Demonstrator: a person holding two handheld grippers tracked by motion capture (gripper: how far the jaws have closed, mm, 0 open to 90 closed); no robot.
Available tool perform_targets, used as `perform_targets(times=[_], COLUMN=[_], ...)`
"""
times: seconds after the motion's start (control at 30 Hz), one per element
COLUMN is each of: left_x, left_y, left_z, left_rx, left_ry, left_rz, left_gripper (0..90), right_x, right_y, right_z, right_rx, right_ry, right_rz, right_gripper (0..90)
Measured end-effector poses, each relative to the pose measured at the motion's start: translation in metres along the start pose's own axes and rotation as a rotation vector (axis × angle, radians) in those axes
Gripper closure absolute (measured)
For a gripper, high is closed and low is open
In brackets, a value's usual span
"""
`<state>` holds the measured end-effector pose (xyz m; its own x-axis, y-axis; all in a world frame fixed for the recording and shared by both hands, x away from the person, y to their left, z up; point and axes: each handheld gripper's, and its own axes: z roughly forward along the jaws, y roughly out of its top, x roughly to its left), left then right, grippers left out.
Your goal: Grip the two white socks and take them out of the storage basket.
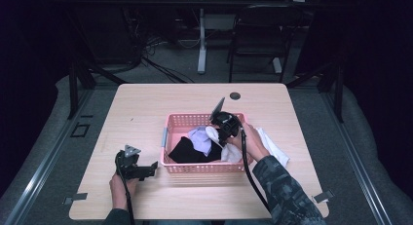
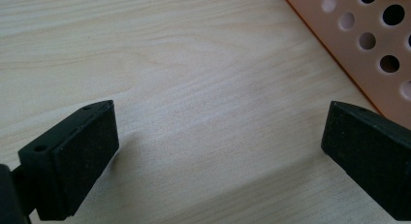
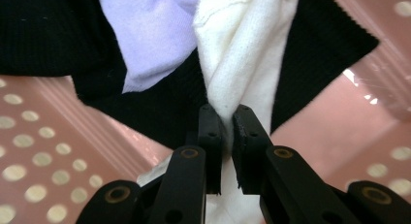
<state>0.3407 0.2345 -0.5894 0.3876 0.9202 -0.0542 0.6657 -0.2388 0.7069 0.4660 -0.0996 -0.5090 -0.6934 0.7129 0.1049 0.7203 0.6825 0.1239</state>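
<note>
While the bench (image 1: 146,113) carries the pink basket (image 1: 178,121), the right tool (image 3: 226,118) reaches down into it, jaws clamped on a fold of the white cloth (image 3: 242,44), with black cloth (image 3: 43,35) and lilac cloth (image 3: 145,25) just beyond. Left of the basket, the left tool (image 2: 220,136) rests on bare wood, jaws wide apart around nothing.

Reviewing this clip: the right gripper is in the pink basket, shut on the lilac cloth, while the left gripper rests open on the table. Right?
Not quite. The right gripper pinches the white cloth, not the lilac cloth beside it; the right gripper view shows this. The rest holds.
</note>
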Motion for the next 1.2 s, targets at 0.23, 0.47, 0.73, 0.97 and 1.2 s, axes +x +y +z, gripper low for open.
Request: perform_targets(times=[0.23,0.47,0.73,0.97,1.2], left_x=[0.0,0.0,0.0,0.0,0.0], left_y=[0.0,0.0,0.0,0.0,0.0], left_z=[0.0,0.0,0.0,0.0,0.0], left_rx=[0.001,0.001,0.002,0.0,0.0], left_ry=[0.001,0.0,0.001,0.001,0.0], left_rz=[-0.004,0.0,-0.003,0.005,0.005], left_gripper=[0.0,0.0,0.0,0.0,0.0], right_x=[0.002,0.008,0.012,0.011,0.009], right_y=[-0.002,-0.001,0.0,-0.001,-0.001], right_z=[-0.025,-0.045,-0.064,-0.073,-0.089], right_rx=[-0.035,-0.062,-0.088,-0.099,-0.109], right_ry=[0.007,0.007,0.003,0.002,-0.003], right_rz=[-0.018,-0.037,-0.052,-0.059,-0.053], right_gripper=[83.3,83.3,83.2,83.3,83.2])
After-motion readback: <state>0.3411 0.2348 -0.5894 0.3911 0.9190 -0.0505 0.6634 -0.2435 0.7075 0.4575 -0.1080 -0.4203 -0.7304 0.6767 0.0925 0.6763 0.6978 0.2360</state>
